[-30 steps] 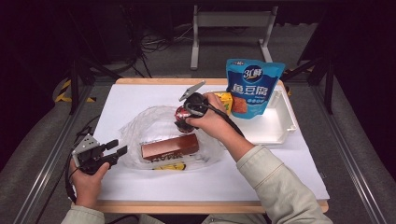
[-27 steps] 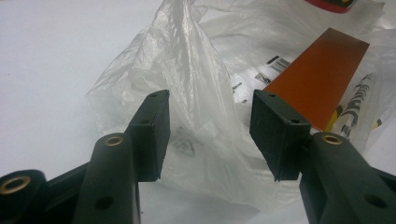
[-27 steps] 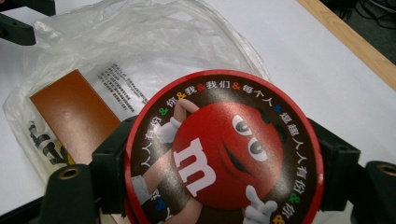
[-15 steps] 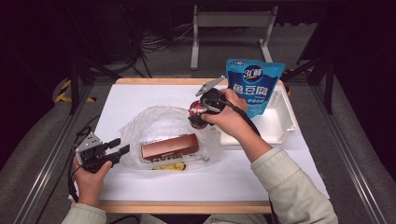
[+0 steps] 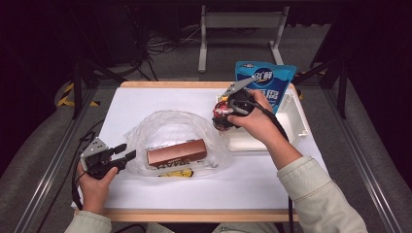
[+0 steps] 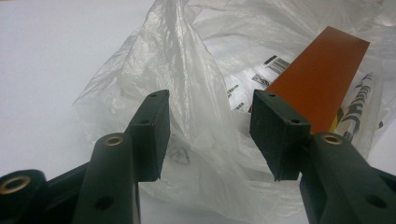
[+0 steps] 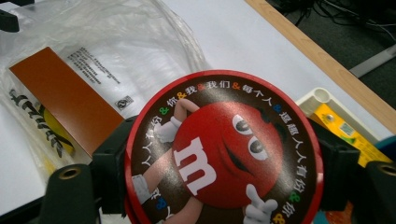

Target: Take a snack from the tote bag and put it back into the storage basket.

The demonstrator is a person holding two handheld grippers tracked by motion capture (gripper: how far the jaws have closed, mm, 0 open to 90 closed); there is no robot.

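Candy tin (image 7: 224, 149) clamped in right gripper (image 5: 224, 116); left gripper (image 6: 210, 135) gapes at plastic bag (image 6: 196, 84).

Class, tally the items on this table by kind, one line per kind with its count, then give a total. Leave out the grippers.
Clear plastic bag: 1
Brown box: 1
Yellow packet: 1
Round red candy tin: 1
Blue pouch: 1
White tray: 1
Total: 6

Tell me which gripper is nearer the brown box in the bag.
Left. The left gripper sits at the bag's edge beside the brown box; the right gripper is raised farther off.
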